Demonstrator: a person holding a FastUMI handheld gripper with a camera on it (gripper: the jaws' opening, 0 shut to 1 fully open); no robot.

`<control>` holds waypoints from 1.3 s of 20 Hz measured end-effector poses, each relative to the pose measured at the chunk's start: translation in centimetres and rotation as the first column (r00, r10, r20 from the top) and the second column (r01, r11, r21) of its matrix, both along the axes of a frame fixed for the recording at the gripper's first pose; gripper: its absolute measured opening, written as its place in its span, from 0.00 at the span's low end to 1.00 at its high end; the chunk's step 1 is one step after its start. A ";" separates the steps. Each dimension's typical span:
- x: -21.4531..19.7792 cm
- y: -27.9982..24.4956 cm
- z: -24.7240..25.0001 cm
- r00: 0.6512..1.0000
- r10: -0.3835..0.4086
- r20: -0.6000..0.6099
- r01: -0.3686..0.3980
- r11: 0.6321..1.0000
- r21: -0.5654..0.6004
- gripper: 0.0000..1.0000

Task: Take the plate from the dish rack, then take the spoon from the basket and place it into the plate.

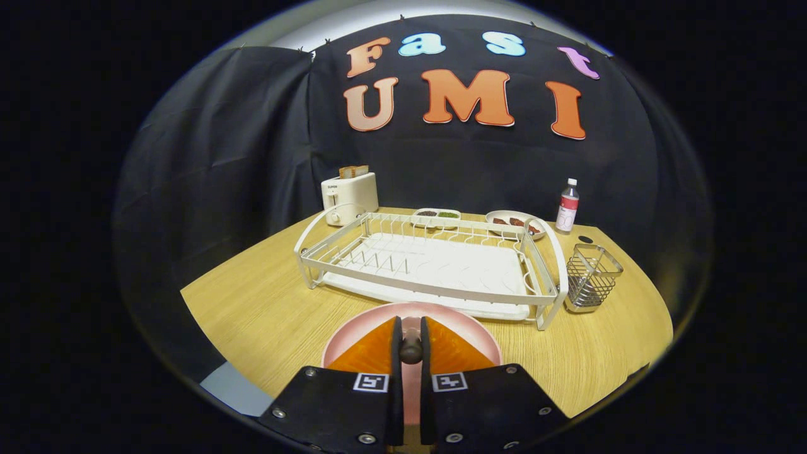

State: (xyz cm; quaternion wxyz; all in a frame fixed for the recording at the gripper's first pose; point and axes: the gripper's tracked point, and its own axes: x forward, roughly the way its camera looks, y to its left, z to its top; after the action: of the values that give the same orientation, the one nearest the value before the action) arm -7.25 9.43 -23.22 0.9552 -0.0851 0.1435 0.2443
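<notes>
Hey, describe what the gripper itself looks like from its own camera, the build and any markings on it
The gripper has two blocky black matte bodies side by side, each carrying a small square black-and-white fiducial marker near its front inner corner and round silver screw heads along the edges. From them two wedge-shaped fingers reach forward, narrowing toward the tips, with finely ribbed upper faces. No cables or sleeve are visible.

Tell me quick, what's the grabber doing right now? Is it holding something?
Gripper: fingers nearly closed on a dark spoon handle, over the pink plate on the table in front of the dish rack.
</notes>
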 end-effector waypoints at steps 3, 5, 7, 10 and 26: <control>0.3 -1.3 -0.6 0.999 -0.042 -0.026 0.042 0.999 -0.012 0.14; 0.1 -1.7 -0.3 0.997 -0.065 -0.035 0.065 0.998 0.008 0.35; 0.0 -2.1 0.2 0.997 -0.070 -0.043 0.071 0.997 0.017 0.62; 0.3 -2.9 1.5 0.996 -0.085 -0.027 0.085 0.996 0.013 0.84; 4.4 -10.3 15.0 0.965 -0.243 0.095 0.237 0.969 0.075 0.97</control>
State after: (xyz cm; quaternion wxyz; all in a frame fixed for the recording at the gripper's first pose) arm -2.86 -0.85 -8.26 0.9861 -0.0493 0.0955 0.1266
